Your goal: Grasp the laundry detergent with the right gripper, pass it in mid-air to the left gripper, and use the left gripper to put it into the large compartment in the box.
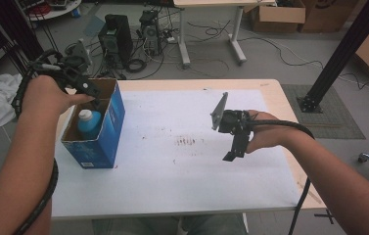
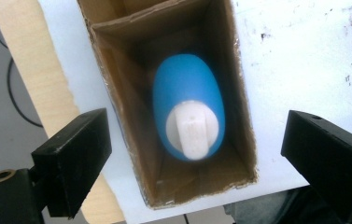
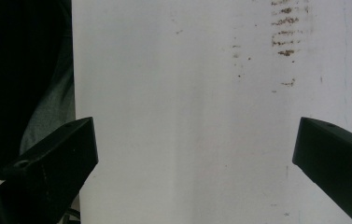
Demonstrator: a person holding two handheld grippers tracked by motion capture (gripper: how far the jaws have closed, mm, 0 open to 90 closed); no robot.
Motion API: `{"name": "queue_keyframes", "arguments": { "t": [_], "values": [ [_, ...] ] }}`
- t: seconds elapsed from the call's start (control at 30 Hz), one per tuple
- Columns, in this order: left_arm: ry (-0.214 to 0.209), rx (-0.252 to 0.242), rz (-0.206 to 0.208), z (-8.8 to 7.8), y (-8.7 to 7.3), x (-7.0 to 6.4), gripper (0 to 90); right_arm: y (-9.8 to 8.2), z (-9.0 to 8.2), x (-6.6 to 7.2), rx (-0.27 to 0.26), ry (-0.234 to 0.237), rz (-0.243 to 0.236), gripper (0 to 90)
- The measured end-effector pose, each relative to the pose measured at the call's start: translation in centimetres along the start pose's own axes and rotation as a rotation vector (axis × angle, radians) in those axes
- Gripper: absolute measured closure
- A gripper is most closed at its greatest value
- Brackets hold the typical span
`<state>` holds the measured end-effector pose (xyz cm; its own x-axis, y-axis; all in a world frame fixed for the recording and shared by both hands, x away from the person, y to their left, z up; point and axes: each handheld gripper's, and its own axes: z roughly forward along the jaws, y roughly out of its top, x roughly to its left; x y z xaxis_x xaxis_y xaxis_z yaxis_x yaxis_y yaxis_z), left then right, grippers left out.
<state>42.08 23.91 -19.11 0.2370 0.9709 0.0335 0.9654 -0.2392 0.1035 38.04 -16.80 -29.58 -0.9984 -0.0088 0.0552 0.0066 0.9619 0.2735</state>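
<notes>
A blue bottle with a white cap stands inside an open blue cardboard box at the table's left side. My left gripper hovers over the box's opening, open, with its jaws spread wide on either side of the box and nothing held. Over the middle-right of the white table sheet, my right gripper points down at the bare sheet, open and holding nothing.
Brownish stains mark the sheet near the centre. The wooden table edge runs along the right. Beyond the table are computer towers, cables, another desk and cardboard boxes. A black post rises at the right.
</notes>
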Motion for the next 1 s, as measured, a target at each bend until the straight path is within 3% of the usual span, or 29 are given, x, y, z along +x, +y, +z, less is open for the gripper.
{"name": "queue_keyframes", "arguments": {
  "t": [0.57, 0.9, 1.0],
  "values": [
    [0.015, -0.026, 0.115, -2.3, 1.3, -3.7, 4.3, 0.1, -0.4, 0.2, -0.002, -0.006, -0.002, 0.0],
    [-0.037, -0.011, 0.266, -2.1, 2.0, -5.9, 0.1, -0.2, -0.5, 0.1, 0.007, -0.007, 0.008, 0.0],
    [-0.051, -0.023, 0.35, -1.9, 2.2, -6.9, 0.1, -0.2, -0.6, 0.0, 0.008, -0.006, 0.01, 0.0]
  ]
}}
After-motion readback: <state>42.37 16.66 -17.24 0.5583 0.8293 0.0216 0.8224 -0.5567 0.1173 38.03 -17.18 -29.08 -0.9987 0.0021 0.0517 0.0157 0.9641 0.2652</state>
